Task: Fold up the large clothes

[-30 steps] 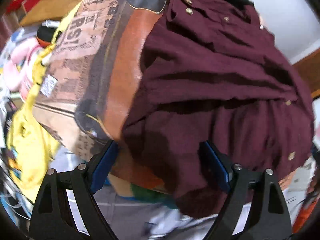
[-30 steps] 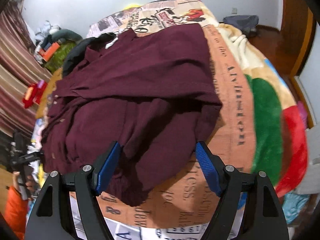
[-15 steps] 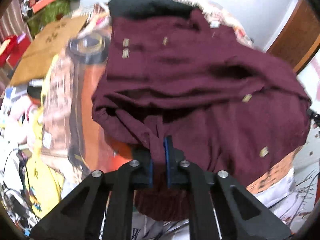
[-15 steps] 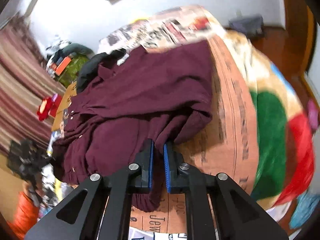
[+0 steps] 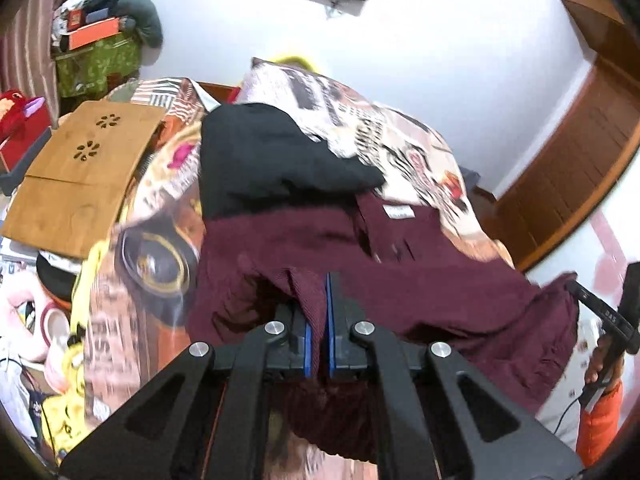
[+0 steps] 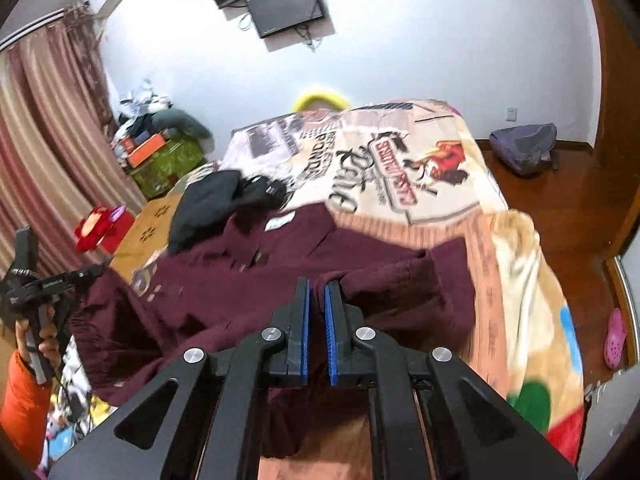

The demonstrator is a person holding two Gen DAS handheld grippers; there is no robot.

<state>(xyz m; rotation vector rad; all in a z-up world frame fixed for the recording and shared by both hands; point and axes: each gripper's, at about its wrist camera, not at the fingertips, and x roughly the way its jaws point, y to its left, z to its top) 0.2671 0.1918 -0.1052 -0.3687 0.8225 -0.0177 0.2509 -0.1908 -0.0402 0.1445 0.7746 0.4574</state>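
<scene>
Here two tools (image 5: 317, 312) (image 6: 316, 312) pinch one maroon shirt (image 5: 460, 292).

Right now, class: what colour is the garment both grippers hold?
Dark maroon garment, clearest in the right wrist view.

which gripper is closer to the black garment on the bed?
Left, as far as the views show. The left gripper pinches the maroon shirt on the black garment's side; the right gripper pinches the shirt's opposite side, farther off.

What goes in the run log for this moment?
left gripper: shut on maroon shirt | right gripper: shut on maroon shirt | shirt: on bed
</scene>
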